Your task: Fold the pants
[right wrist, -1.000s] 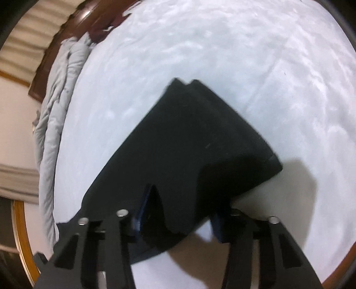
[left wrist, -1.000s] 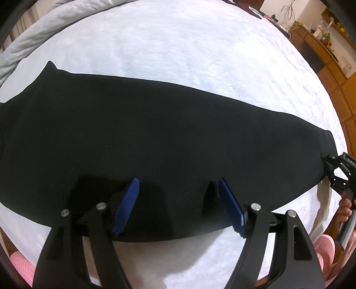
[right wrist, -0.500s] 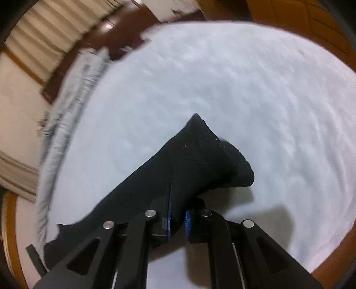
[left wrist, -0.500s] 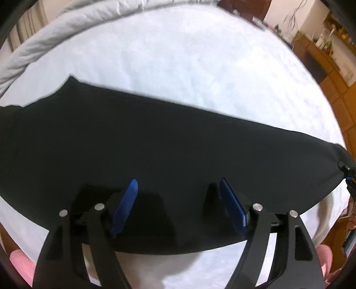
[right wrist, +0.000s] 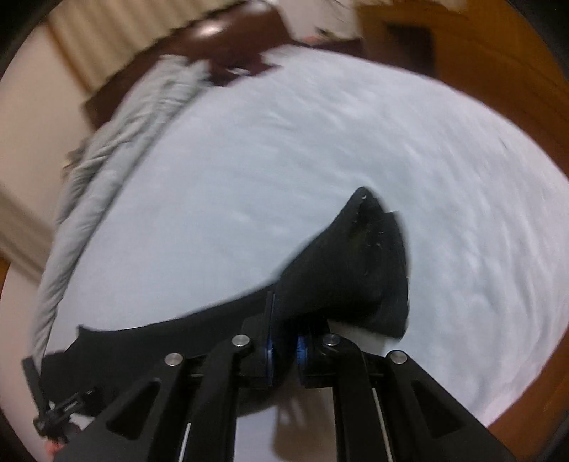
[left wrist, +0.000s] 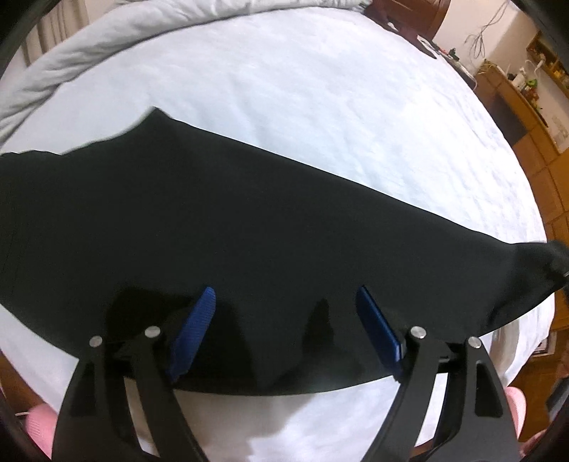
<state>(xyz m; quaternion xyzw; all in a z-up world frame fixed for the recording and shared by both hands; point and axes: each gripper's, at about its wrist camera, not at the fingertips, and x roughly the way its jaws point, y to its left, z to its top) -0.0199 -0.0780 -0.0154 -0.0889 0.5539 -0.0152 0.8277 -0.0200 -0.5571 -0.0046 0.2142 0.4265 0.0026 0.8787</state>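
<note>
Now your right tool (right wrist: 282,350) has clamped the pants (left wrist: 249,241) hem and lifted it off the bed (left wrist: 320,106); your left tool (left wrist: 284,320), jaws apart and just widening, hovers over the flat middle, ready for the fold.

A bedroom in a home. A wide bed (left wrist: 320,117) with a pale, lightly textured sheet fills both views, and a grey duvet (left wrist: 89,67) lies bunched along its far edge. A dark wooden headboard (right wrist: 227,39) stands beyond that edge, with pleated curtains (right wrist: 117,25) on the wall behind it. Past the bed's right edge runs a wooden sideboard (left wrist: 512,96) crowded with small household items, cables hanging on the wall above, and wood flooring (left wrist: 554,184) beneath.
</note>
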